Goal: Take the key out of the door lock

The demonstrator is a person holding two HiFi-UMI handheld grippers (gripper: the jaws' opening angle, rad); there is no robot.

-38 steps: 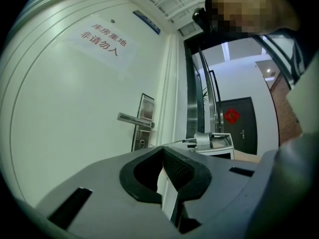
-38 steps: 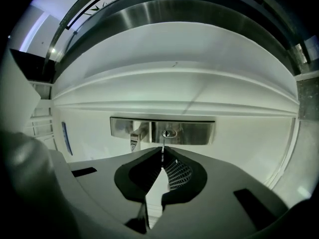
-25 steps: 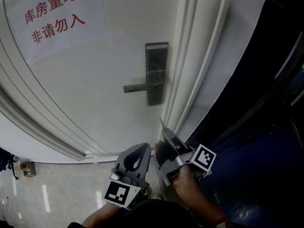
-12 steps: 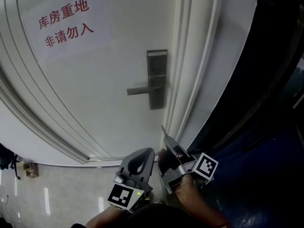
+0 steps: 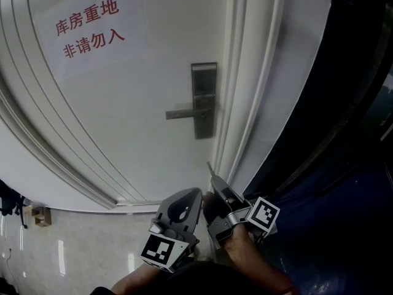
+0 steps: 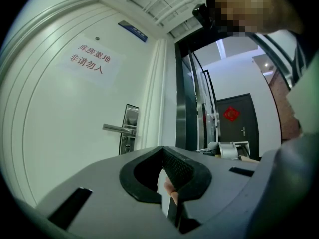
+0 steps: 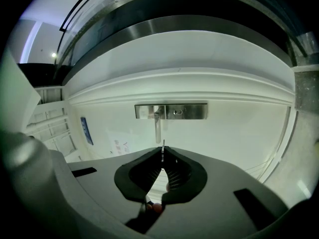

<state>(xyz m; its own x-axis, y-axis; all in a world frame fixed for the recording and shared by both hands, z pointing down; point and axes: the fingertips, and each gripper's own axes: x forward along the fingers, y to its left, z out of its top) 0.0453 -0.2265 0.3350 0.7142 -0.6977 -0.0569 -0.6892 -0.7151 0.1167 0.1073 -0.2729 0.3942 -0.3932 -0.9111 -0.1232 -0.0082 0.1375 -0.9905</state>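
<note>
- Key (image 7: 163, 143): a thin metal sliver stands out from the tips of the right claw (image 7: 163, 151). I take it to be the key's blade, seen edge-on. The head view shows the same sliver (image 5: 209, 166) poking out towards the door (image 5: 123, 140).
- The right claw is clamped on that sliver, jaws pressed together with only the blade between them. It sits near the person, well apart from the lock plate (image 5: 203, 100) on the far side.
- The left claw (image 6: 162, 150) has its jaws together with nothing in them. It hangs just left of the right one (image 5: 214, 179) and takes no part.
- On the lock plate, the right gripper view shows the keyhole (image 7: 177, 112) with nothing sticking out of it. By my judgement the key is already out, and the step in hand is carrying it clear.
- To do that well, hold the clamp firm. The grip is on a narrow edge, so any slackening could let the key pivot or drop to the floor.
- Move straight back from the door, clear of the lever handle (image 5: 184, 112) and the door frame (image 5: 245, 103) just to the right.
- Leave the left claw where it is, so the two do not knock together.
</note>
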